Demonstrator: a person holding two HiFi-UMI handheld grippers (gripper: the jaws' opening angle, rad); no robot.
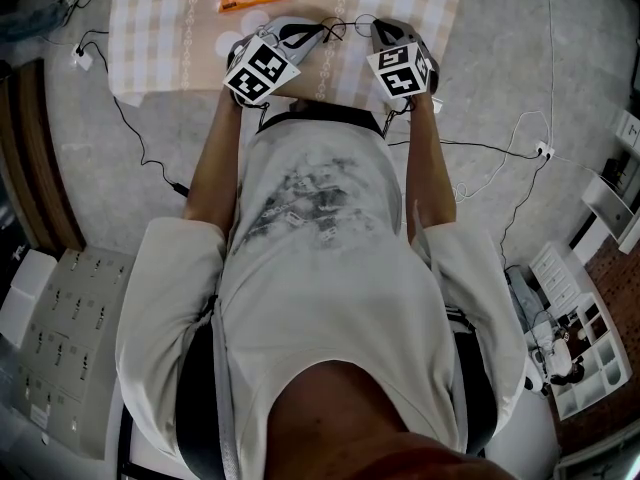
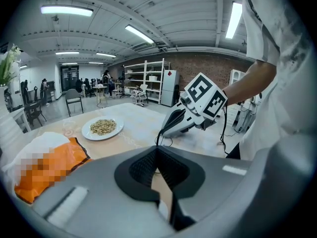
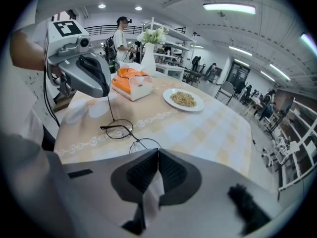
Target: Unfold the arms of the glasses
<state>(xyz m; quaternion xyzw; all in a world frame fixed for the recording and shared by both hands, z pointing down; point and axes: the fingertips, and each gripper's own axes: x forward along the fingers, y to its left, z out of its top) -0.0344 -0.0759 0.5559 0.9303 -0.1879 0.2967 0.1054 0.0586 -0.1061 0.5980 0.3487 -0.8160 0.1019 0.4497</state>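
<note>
My left tongs (image 2: 157, 150) pinch a thin arm of the glasses (image 3: 119, 131). My right tongs (image 3: 158, 151) are closed tight on the same frame.

Person wears a pale grey short-sleeved T-shirt (image 1: 330, 268) with a faded dark print on the chest. Left gripper (image 1: 318, 34) and right gripper (image 1: 378, 28): grey housings, black ribbed pads (image 2: 142, 168), a black-and-white marker cube (image 1: 262, 72) each, thin black cables (image 1: 470, 147) attached.
</note>
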